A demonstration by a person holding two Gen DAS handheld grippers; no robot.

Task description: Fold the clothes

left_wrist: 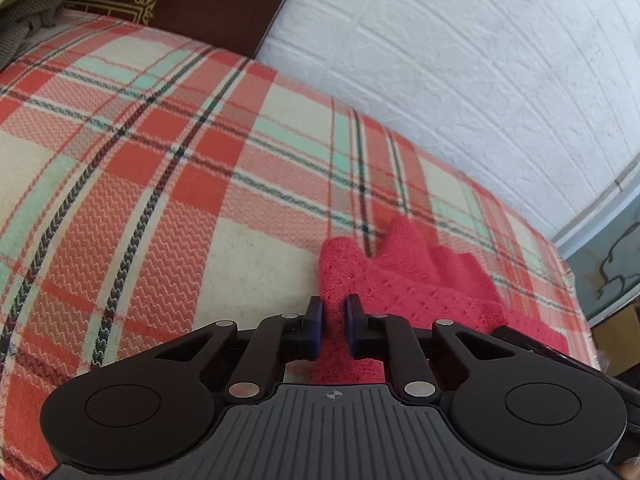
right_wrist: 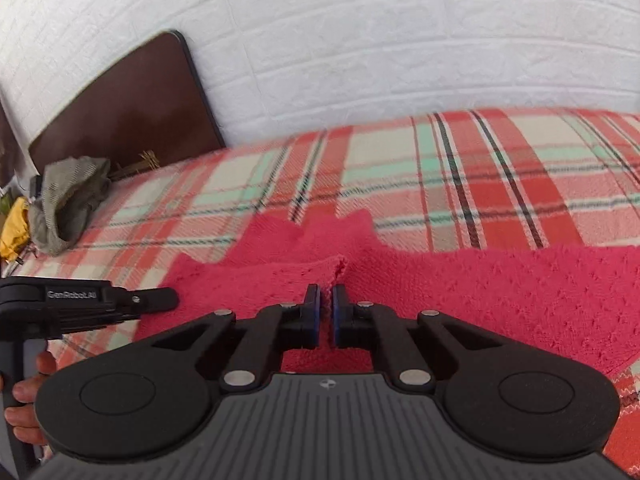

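A pink knitted garment [left_wrist: 420, 276] lies on the plaid blanket [left_wrist: 160, 184] of a bed, with a scalloped edge at its far side. My left gripper [left_wrist: 334, 304] is shut on the garment's near left edge, and the knit fills the narrow gap between its blue pads. In the right wrist view the garment [right_wrist: 480, 292] spreads wide to the right. My right gripper [right_wrist: 326, 292] is shut on a raised fold of it, which puckers up just ahead of the pads. The left gripper [right_wrist: 168, 300] shows at the left of that view, held by a hand [right_wrist: 24, 396].
A brown headboard [right_wrist: 128, 112] leans against the white brick-pattern wall [right_wrist: 360, 40]. A crumpled grey-green garment [right_wrist: 68, 204] and something yellow [right_wrist: 14, 228] lie at the bed's far left end. Plaid blanket [right_wrist: 500, 184] stretches beyond the pink garment.
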